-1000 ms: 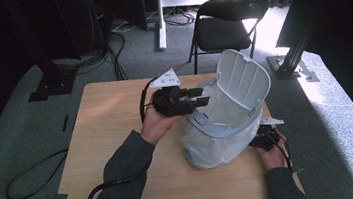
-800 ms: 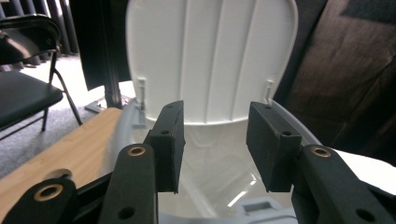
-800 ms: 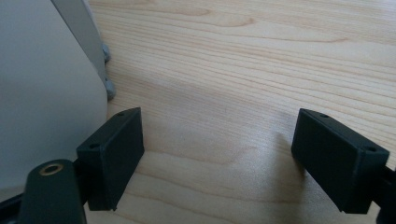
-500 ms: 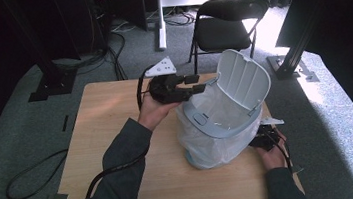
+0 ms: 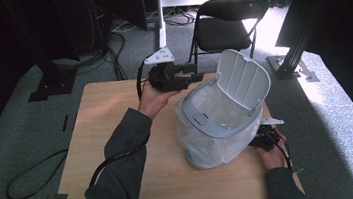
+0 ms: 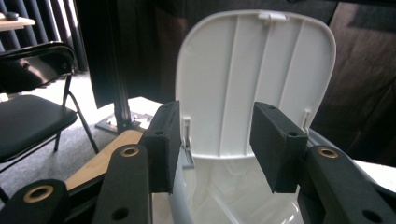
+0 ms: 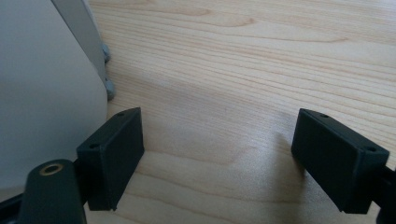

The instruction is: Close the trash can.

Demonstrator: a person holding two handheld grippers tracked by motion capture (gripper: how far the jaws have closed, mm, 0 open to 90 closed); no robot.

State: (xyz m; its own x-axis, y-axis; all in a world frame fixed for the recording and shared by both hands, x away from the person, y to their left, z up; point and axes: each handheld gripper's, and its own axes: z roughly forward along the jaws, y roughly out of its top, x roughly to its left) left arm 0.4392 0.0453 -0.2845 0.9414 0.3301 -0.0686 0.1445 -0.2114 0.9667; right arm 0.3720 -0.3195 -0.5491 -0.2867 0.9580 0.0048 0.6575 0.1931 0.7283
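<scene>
So the bin (image 5: 218, 130) sits right of centre in the high view, on the wooden counter (image 5: 110, 112), standing upright with its long axis vertical. It's a pale grey-blue trash bin with a clear plastic liner bunched over its outside. The lid (image 5: 243, 79) is flipped up and leaning toward the upper right of the frame, so its ribbed underside faces the lower left. The mouth of the bin opens upward, and the little latch tab on the rim (image 5: 199, 119) faces left, toward my left arm.

My left claw (image 5: 192, 72) is up near the top centre of the high view, just past the far left edge of the bin, pointing right toward the lid. Its jaws are apart with nothing between them, and they've just been opening wider. In the left gripper view I'm looking straight at the lid's underside (image 6: 254, 79) between the two pads, not touching it.

My right claw (image 7: 219, 158) is low at the bin's lower right, jaws spread wide over bare wood, one pad just beside the bin wall (image 7: 42, 93).

Compared with a second ago: my left hand has slid from over the bin's rim toward the top of the frame, clear of it. Bin, lid and right hand look unchanged.
</scene>
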